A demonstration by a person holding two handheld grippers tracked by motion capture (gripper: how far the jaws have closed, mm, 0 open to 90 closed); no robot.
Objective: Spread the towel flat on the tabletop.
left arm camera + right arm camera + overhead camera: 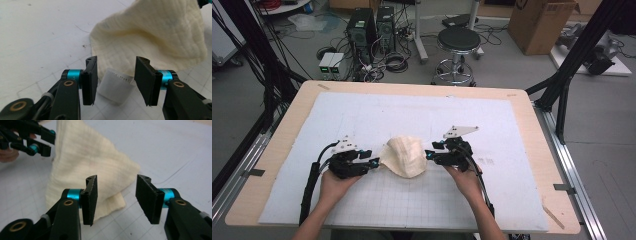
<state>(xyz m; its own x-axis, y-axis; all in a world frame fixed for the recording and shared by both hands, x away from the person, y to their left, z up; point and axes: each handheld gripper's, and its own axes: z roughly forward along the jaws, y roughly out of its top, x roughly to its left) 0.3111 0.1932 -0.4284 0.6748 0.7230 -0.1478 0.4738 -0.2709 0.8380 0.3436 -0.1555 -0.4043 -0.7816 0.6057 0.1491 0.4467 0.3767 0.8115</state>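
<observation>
A: High view first. Cream cloth [404,156] sits bunched on the white gridded mat [362,115], near its middle, toward the person's edge of the wooden table [287,125]. Left gripper [373,162] is at the cloth's left edge, right gripper [430,155] at its right edge, one hand behind each. A black stool [458,42] stands on the floor beyond the table.

B: Can you read the jaws from up there?

A: Not well; too small. Both tips look to be at the cloth, but whether they touch it I cannot tell.

B: Left gripper view, then.

A: Left gripper [115,80] has its jaws about half apart. Between them lies a white care label [115,85] that hangs off the cloth [150,37]. The pads do not press on the label; there is a gap on either side. The cloth rises in a hump just past the jaws.

B: And the right gripper view?

A: Right gripper [117,198] also stands partly open, nothing clamped. The cloth [85,162] stands up like a peak ahead and to the left; its lower corner lies behind the left pad, and the gap between the jaws is mostly bare mat. The left gripper [41,146] shows at the cloth's far side, top left.
</observation>
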